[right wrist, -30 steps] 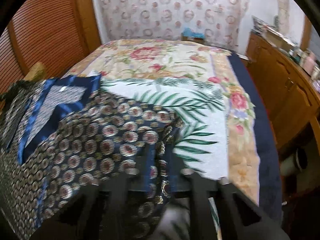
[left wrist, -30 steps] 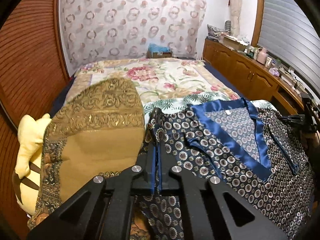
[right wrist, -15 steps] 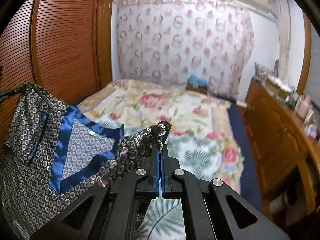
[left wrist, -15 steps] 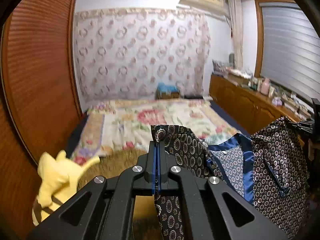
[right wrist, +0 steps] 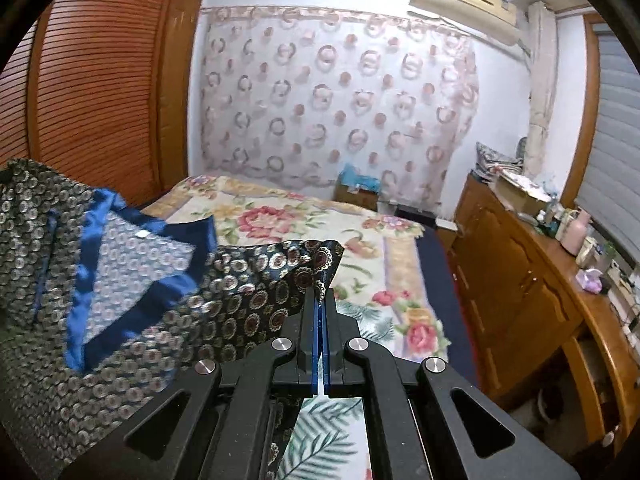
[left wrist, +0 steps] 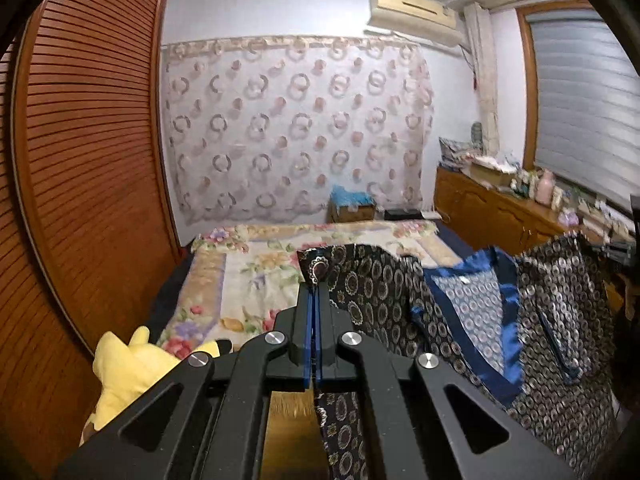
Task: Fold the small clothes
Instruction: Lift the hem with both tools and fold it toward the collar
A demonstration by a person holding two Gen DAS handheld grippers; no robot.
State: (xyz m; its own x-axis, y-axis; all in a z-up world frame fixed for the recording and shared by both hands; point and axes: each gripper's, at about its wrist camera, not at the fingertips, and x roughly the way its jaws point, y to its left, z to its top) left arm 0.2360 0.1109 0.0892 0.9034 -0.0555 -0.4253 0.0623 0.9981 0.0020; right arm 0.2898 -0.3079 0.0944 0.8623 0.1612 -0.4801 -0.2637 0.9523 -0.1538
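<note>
- Here, a dark patterned shirt (left wrist: 460,312) with a shiny blue collar hangs in the air, stretched between the two tongs.
- The left tongs (left wrist: 315,300) are pressed fully together on one corner of the shirt, which pokes up just past their tips; the rest drapes off to their right.
- The right tongs (right wrist: 321,304) are likewise clamped tight on the other corner of the shirt (right wrist: 168,292), with the cloth spreading away to their left.
- Ahead of and below both tongs lies a bed (right wrist: 304,216) with a flowered cover.
- Low to the left of the left tongs sits a yellow soft toy (left wrist: 124,372).
- A wooden cabinet (right wrist: 516,280) runs along to the right of the right tongs.
</note>
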